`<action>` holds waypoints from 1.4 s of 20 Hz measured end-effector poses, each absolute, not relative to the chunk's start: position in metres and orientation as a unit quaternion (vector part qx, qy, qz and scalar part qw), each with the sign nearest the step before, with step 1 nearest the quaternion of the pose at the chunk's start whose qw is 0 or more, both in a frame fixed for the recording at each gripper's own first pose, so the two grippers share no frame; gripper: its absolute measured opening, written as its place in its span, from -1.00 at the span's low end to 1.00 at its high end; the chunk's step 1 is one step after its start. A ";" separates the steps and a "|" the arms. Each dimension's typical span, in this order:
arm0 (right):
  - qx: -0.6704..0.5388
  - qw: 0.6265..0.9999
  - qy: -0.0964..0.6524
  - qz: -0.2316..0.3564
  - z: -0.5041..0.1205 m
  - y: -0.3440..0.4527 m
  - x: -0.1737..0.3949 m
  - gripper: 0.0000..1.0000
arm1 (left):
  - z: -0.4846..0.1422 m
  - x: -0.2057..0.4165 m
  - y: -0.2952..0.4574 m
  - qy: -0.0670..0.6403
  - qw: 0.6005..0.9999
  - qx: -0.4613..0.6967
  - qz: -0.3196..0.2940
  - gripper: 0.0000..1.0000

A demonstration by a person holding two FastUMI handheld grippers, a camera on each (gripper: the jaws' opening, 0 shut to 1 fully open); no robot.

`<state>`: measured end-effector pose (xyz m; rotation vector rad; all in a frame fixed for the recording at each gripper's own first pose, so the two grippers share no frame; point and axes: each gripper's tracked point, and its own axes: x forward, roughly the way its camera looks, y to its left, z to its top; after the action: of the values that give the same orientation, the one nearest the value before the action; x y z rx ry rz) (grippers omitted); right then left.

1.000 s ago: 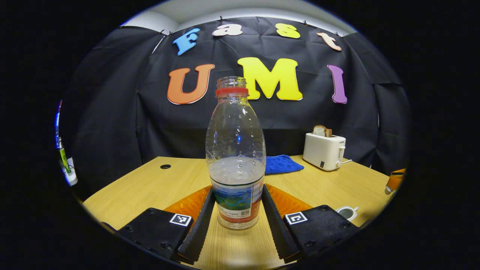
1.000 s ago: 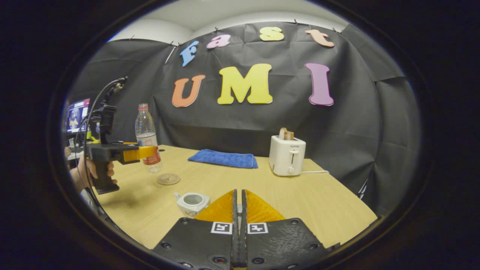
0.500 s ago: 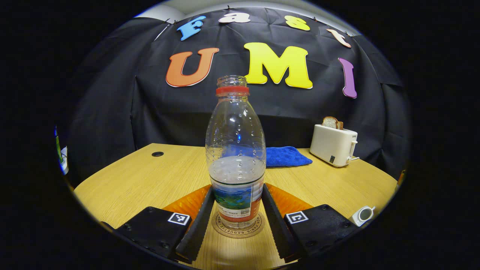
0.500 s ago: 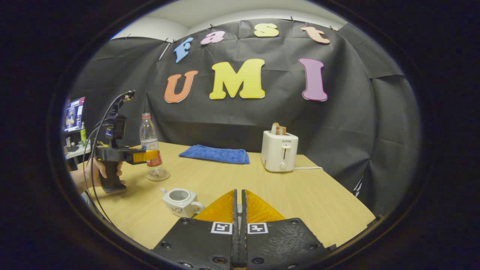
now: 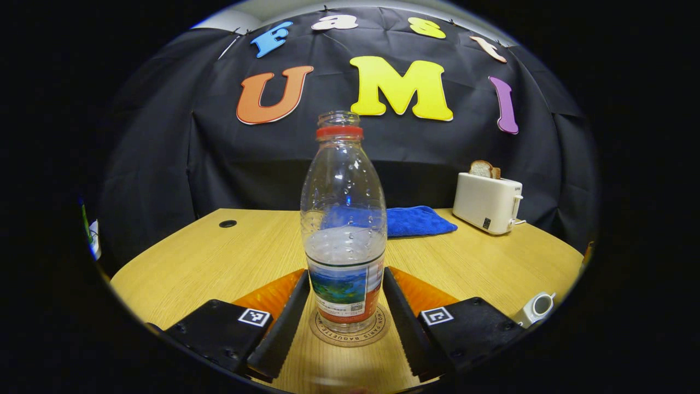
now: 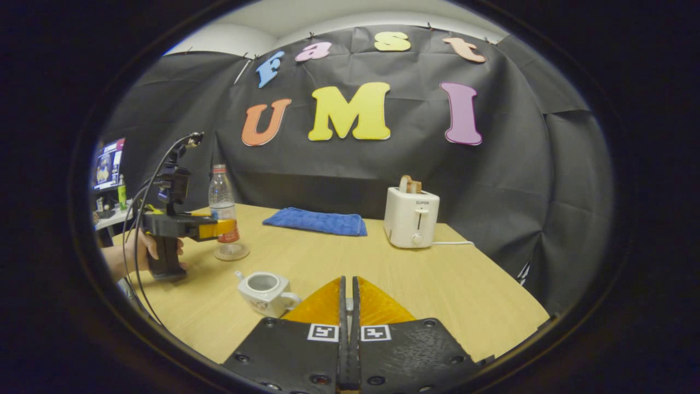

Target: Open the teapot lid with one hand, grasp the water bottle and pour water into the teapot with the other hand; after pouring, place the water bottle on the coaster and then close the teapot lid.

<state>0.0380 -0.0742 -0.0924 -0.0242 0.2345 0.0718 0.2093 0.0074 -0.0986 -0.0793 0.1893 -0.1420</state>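
The water bottle (image 5: pixel 343 241), carried above the desk (image 5: pixel 219 257) a second ago, is now set upright on the coaster (image 5: pixel 350 331) between the left tongs (image 5: pixel 343 306), whose fingers have parted slightly. The right tongs (image 6: pixel 348 306) remain pressed closed; whether the lid is pinched cannot be told. The open teapot (image 6: pixel 265 291) is seen just left of them, so closing the lid is judged next.

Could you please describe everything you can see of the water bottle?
The water bottle is clear ribbed plastic with no cap, a red neck ring and a colourful label low down. About half full, it stands upright on the round coaster, between the fingers of the left hand-held gripper, which flank its label.
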 end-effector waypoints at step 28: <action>-0.001 0.985 0.082 0.151 -0.080 0.047 0.093 -1.00 | -0.088 0.038 0.106 0.055 0.997 -0.016 0.056 0.96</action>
<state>0.0932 0.0475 -0.0796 -0.0025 0.1648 0.3026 0.0385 0.1057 -0.0876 -0.0313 0.1110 0.1114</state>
